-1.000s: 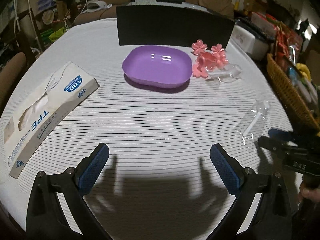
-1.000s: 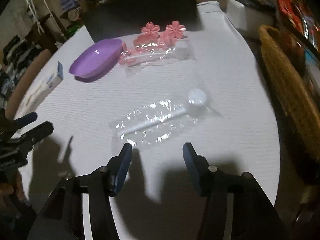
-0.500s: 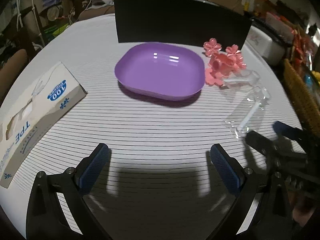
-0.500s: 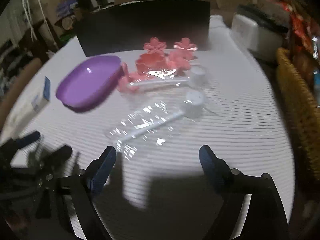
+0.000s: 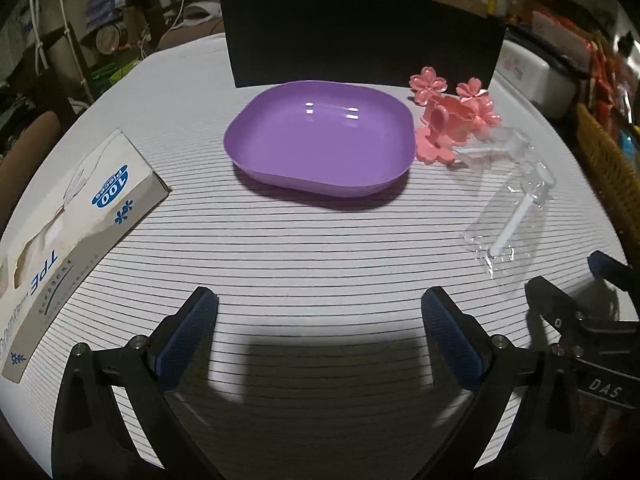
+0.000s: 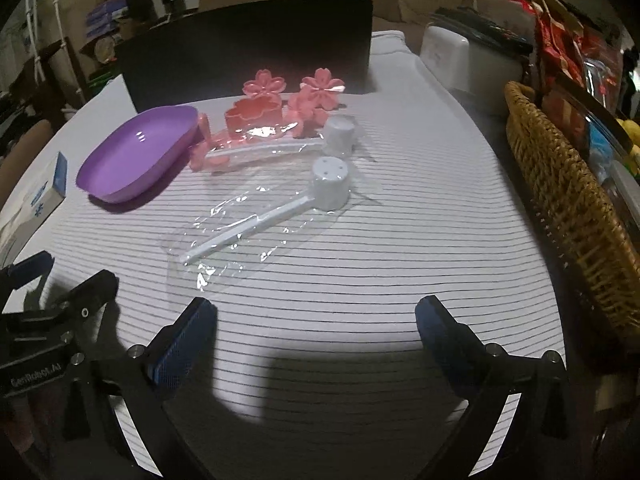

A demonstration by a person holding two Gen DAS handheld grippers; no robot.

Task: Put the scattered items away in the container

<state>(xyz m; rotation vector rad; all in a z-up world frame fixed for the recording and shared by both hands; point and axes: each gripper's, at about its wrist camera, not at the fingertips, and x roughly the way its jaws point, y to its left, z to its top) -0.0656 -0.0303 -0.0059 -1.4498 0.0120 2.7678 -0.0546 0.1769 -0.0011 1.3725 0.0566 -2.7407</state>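
Note:
An empty purple dish (image 5: 320,140) (image 6: 138,158) sits mid-table. Right of it lie pink flower-shaped pieces (image 5: 452,120) (image 6: 276,104) and two white scoops in clear wrappers: a far one (image 6: 280,146) against the pink pieces and a near one (image 6: 272,212) (image 5: 516,216). My right gripper (image 6: 316,340) hovers just short of the near scoop, its jaws opening wide with nothing between them. My left gripper (image 5: 320,332) stands open and empty in front of the dish. Each gripper shows at the edge of the other's view.
A glove box (image 5: 68,220) lies at the left. A black board (image 5: 360,36) stands behind the dish. A wicker basket (image 6: 568,200) with packets and a white appliance (image 6: 468,60) line the right side. The striped tablecloth (image 5: 320,248) covers the table.
My right gripper's jaws spread from narrow to wide. Both views drew nearer to the dish and scoops, and the right view swung to face the near scoop more squarely.

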